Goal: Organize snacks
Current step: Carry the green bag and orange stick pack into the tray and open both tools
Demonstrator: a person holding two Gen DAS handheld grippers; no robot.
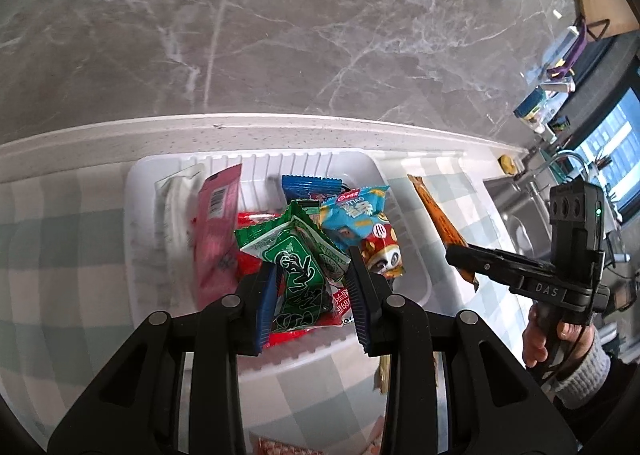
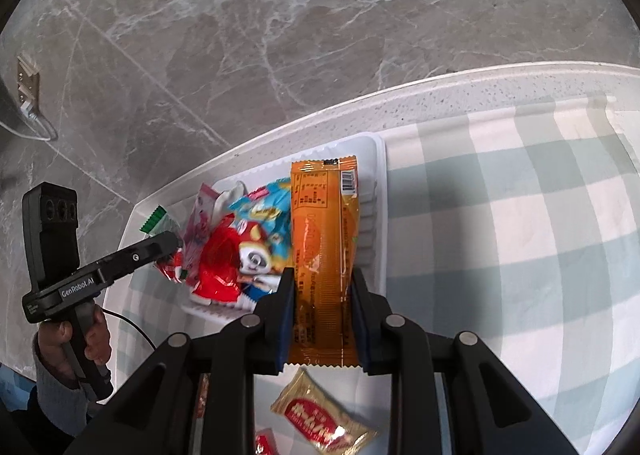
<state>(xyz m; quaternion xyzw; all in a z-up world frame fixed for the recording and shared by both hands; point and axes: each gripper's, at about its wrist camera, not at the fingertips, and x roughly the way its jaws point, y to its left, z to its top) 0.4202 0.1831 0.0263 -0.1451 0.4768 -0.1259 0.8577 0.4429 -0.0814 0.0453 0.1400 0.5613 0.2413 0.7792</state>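
Left gripper (image 1: 312,291) clamped on green packet (image 1: 298,275) over tray (image 1: 416,255). Right gripper (image 2: 322,315) clamped on orange packet (image 2: 324,239) at tray edge. Gold packet (image 2: 324,421) beside tray seen from right wrist only.

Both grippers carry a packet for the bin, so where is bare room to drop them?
The white bin is free along its right wall, beside the blue panda packet, and thin at far left. The middle pile is crowded. The checked cloth right of the bin lies bare.
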